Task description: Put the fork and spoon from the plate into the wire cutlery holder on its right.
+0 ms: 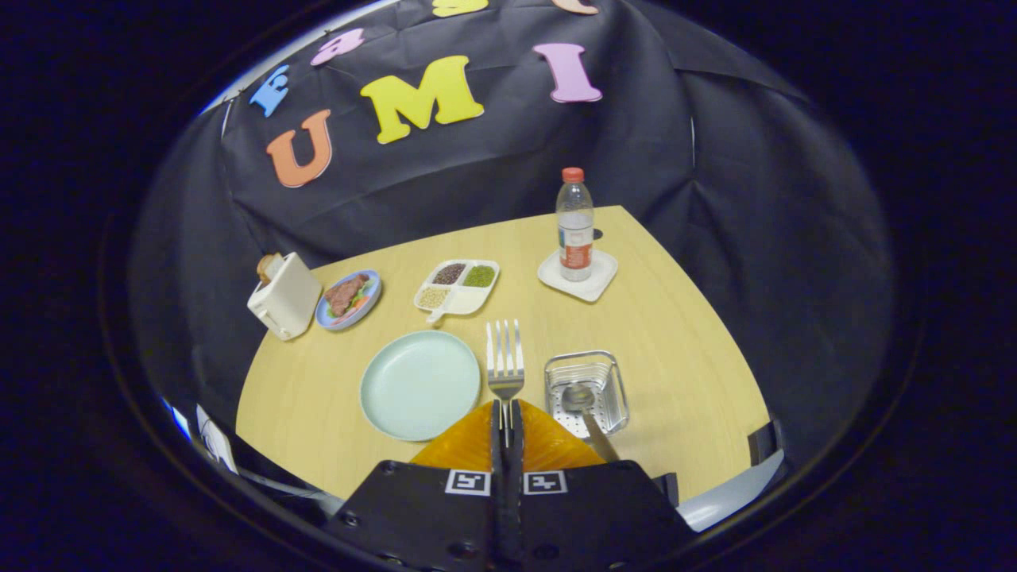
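Observation:
My gripper [506, 409] is shut on the handle of a metal fork [505, 361], whose tines point away from me, raised above the table between the plate and the holder. The pale green plate [419, 384] lies to the left of the fingers with nothing on it. Right of the fingers stands the wire cutlery holder [586, 392]. A metal spoon [584, 403] rests in the holder, bowl down inside and handle leaning out over its near rim.
Beyond the plate lie a divided dish of grains [458, 287], a plate of food [348, 299] and a white toaster [284, 296]. A water bottle [574, 225] stands on a white coaster [578, 275] at the far right. The wooden table [683, 349] ends near the holder's right.

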The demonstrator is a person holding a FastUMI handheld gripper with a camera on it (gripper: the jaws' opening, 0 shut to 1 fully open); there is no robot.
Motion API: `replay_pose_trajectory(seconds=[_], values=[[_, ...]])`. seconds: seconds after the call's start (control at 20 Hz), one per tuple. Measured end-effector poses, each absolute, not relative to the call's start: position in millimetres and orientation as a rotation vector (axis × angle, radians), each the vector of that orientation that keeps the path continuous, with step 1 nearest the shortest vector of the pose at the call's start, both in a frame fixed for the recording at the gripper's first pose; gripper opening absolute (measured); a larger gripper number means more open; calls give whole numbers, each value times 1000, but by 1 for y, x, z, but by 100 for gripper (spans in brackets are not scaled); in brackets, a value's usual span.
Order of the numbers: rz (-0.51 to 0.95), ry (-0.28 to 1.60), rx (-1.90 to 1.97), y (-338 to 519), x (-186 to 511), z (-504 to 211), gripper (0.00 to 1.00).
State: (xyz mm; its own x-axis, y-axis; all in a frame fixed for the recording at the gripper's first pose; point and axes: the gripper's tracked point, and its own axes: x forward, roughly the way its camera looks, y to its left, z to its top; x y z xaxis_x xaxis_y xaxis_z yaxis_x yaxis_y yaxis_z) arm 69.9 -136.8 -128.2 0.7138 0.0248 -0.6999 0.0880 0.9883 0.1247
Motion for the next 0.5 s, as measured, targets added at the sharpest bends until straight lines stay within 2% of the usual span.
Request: replay_pose_trajectory(seconds=[0.5], values=[[-62, 856, 210, -182, 72, -165, 1]])
